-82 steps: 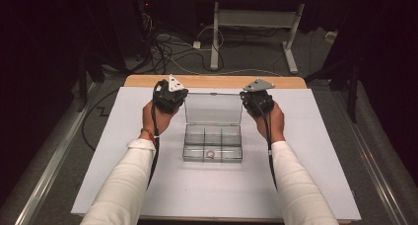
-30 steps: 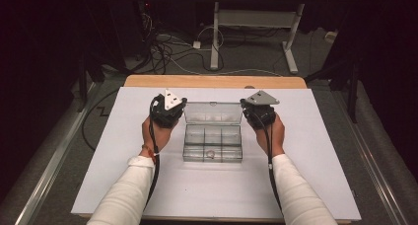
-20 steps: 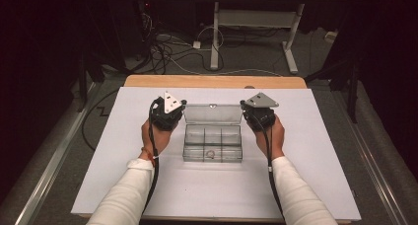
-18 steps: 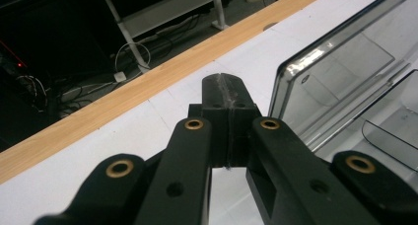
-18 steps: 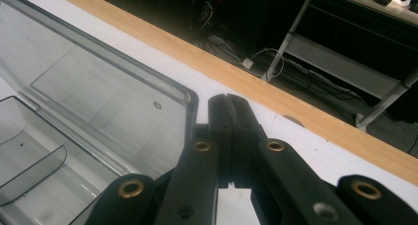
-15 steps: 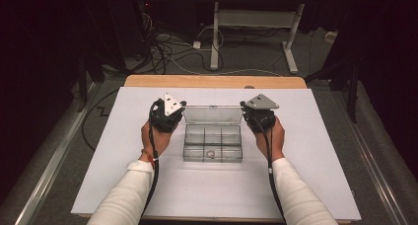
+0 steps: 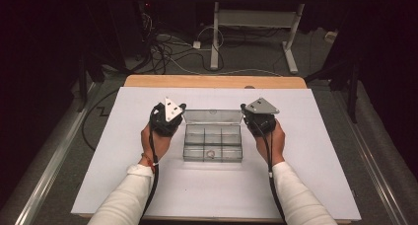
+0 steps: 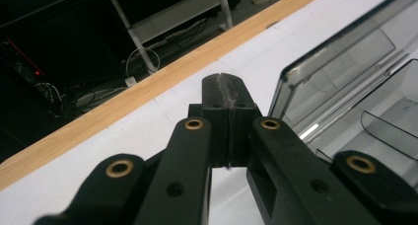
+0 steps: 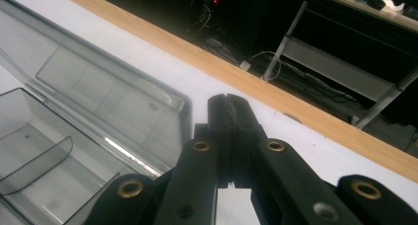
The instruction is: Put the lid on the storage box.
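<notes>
A clear plastic compartment box lies mid-table with its lid tilted back open. A small ring rests in its front middle compartment. My left gripper is held just left of the box's back corner, and in its own view the left gripper has its jaws pressed together on nothing, the lid to its right. My right gripper sits by the right back corner; in its own view the right gripper is also shut and empty, beside the lid.
The white table surface has a wooden strip along its far edge. Beyond it are a dark floor with cables and the legs of another desk. A person's white-sleeved forearms come in from below.
Both hands have drawn back toward the person and slightly inward since 2.7 s ago. Over the last second they have hardly moved. The box lid stays open.
</notes>
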`<act>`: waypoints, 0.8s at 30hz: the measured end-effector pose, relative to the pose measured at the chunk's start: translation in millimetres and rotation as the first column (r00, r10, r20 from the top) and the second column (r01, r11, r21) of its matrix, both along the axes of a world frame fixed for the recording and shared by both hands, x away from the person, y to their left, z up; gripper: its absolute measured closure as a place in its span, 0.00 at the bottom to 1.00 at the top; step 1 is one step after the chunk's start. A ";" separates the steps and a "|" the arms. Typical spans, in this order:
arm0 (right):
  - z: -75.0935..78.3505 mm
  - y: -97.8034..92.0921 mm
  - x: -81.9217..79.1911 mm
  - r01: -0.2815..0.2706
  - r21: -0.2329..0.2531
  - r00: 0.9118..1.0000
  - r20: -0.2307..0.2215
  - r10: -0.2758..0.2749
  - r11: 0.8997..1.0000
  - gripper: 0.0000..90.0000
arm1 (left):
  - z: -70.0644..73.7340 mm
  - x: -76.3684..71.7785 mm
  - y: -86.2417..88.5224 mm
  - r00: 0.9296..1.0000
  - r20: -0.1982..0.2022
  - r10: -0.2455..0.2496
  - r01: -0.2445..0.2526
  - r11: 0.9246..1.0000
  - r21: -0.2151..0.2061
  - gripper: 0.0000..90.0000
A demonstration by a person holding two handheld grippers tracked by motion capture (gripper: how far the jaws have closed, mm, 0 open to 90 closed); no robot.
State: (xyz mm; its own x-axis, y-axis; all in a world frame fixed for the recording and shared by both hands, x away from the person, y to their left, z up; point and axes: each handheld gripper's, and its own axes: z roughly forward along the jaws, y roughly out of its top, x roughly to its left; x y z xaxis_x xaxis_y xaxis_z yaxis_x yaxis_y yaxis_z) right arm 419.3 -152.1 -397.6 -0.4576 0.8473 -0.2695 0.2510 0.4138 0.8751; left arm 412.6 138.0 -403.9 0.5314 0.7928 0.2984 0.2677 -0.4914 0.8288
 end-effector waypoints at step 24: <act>-9.3 3.0 -14.8 0.036 0.014 0.999 0.028 -0.037 0.999 1.00 | -12.5 -13.1 -1.7 1.000 -0.005 0.030 -0.030 0.999 -0.029 0.98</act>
State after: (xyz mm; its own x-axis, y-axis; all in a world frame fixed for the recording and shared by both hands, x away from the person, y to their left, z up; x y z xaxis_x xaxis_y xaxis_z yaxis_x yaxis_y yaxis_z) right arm 404.5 -149.0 -406.9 -0.4186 0.8671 -0.2700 0.2407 0.3926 0.8876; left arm 399.5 136.3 -416.4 0.5087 0.8166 0.2727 0.2859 -0.4590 0.8412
